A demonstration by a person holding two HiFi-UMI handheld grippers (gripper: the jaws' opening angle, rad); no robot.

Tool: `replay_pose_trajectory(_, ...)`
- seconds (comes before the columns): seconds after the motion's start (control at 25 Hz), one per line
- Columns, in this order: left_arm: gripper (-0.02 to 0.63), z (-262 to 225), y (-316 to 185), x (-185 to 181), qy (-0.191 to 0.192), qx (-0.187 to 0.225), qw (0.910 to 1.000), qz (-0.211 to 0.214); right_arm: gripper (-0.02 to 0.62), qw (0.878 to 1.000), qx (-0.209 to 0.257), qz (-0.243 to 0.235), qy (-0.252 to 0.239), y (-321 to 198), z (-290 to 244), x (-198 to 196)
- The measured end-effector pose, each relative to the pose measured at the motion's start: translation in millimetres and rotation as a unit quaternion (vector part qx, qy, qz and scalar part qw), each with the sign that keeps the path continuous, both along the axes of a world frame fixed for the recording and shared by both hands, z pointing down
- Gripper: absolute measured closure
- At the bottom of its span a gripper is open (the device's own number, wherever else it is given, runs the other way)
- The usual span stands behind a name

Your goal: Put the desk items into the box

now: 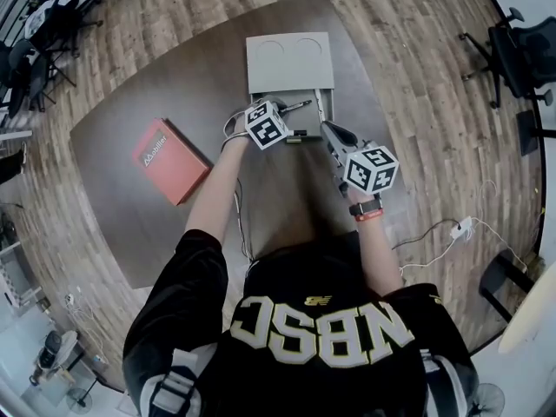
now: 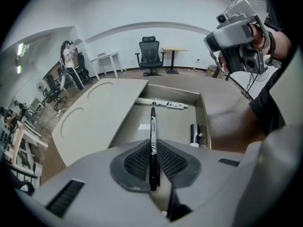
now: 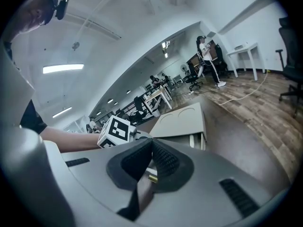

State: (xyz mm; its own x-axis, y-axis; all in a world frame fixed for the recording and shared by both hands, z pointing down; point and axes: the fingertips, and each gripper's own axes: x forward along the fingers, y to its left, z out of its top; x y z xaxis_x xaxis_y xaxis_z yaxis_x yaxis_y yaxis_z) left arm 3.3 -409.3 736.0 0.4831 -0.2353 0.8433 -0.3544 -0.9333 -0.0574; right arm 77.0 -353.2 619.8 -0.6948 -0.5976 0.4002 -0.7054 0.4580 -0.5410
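Observation:
My left gripper (image 2: 152, 145) is shut on a black marker pen (image 2: 152, 131), which points forward over the open grey box (image 2: 204, 122). In the head view that gripper (image 1: 280, 116) hangs at the box's near edge (image 1: 323, 102), the pen (image 1: 297, 105) sticking out to the right. Inside the box lie a white pen-like stick (image 2: 161, 103) and a small silvery cylinder (image 2: 194, 135). My right gripper (image 3: 151, 142) is shut with nothing between its pads. It hovers just right of the box's near corner (image 1: 330, 131), raised off the table.
The box's flat lid (image 1: 288, 62) with two round marks lies over its far part. A red boxed item (image 1: 169, 161) sits on the brown table (image 1: 130, 111) to the left. Cables trail over the wooden floor (image 1: 434, 102); office chairs (image 1: 521, 55) stand at the far right.

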Motion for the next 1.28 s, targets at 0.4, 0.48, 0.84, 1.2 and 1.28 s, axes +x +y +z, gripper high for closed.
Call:
replay_pose_trajectory(0.4,0.552,14.9,2.8,0.7,-0.040,-0.004,0.9992,-0.002,0.584,1.000,0.005,0.003,-0.005,-4.1,-3.6,-1.9)
replay_pose_trajectory(0.48,0.518,11.8,2.6,0.5,-0.027,-0.006,0.9995,-0.014,0.584,1.000,0.005,0.004,-0.006,0.2,-4.9,-2.9)
replay_pose_trajectory(0.84,0.518,-32.8,11.5,-1.6,0.021,0.026,0.9982,-0.049,0.584,1.000,0.028,0.004,0.004,20.4,-19.7,-4.6)
replay_pose_trajectory(1.2,0.518,-115.1,43.5,-28.5,0.104,0.091,0.9798,-0.144,0.584,0.997,0.069,0.019,0.013,38.2,-55.0,-1.6)
replay_pose_trajectory(1.28,0.518,-133.3,53.1,-38.2,0.121,0.106,0.9720,-0.171,0.584,0.997,0.076,0.017,0.015,43.1,-60.3,-4.8)
